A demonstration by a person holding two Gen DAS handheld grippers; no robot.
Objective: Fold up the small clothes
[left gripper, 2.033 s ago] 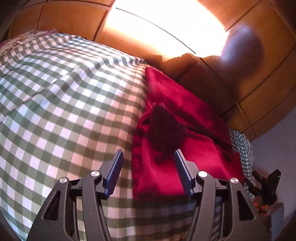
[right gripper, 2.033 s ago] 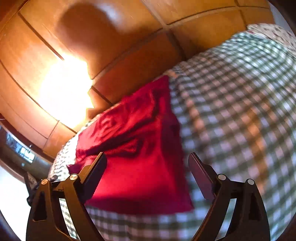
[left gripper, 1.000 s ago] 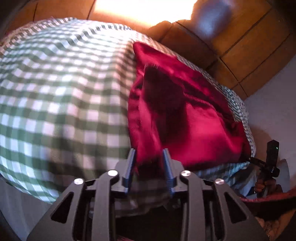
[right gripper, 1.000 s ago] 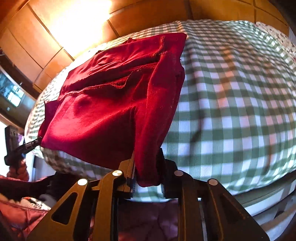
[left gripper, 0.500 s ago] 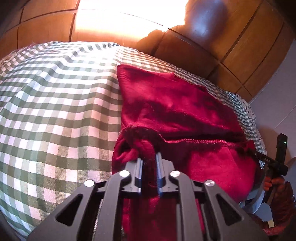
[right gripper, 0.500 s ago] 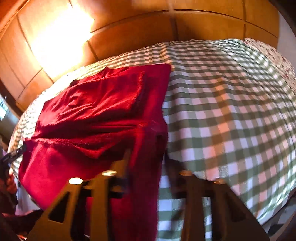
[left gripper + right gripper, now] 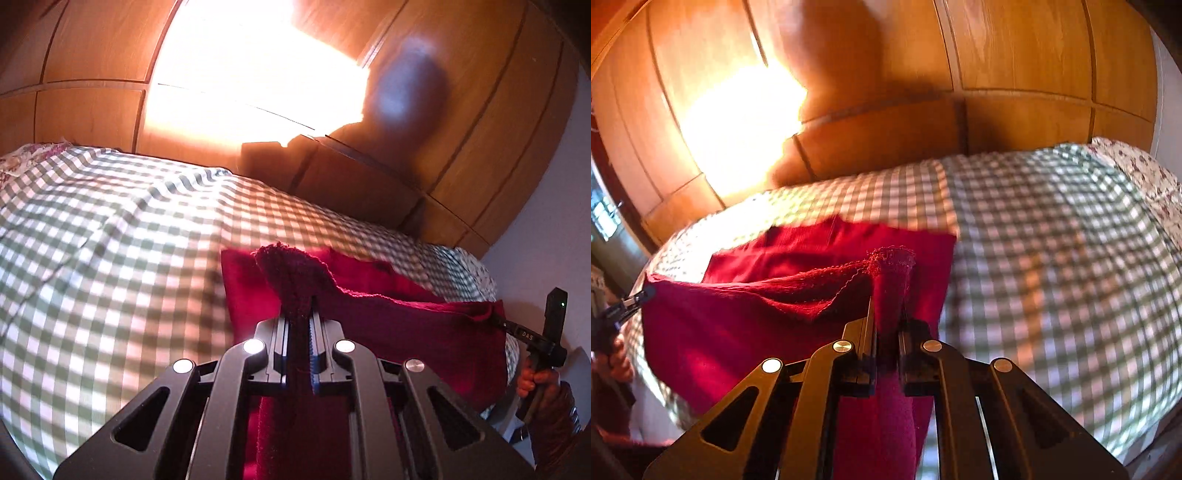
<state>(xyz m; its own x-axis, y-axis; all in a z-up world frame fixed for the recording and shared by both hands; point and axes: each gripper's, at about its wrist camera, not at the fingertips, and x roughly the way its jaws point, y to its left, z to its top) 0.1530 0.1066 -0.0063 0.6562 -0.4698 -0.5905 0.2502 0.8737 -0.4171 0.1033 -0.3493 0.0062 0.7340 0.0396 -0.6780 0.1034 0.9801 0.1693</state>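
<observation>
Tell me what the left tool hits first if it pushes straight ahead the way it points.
Probably the far part of the red garment lying on the checked bedspread. The left tool is already clamped on its near edge; depth is unclear.

Two wrist fisheyes, each just behind its own jaws, looking fwd and tilted down across the bed point(image 7: 110, 258) toward the wood-panelled wall point(image 7: 92, 110). Left cam sits at the red garment point(image 7: 406, 317) left corner, right cam at its right corner, both v. close. Shared: garment, checked cover, wall; each sees the other gripper at frame edge.
</observation>
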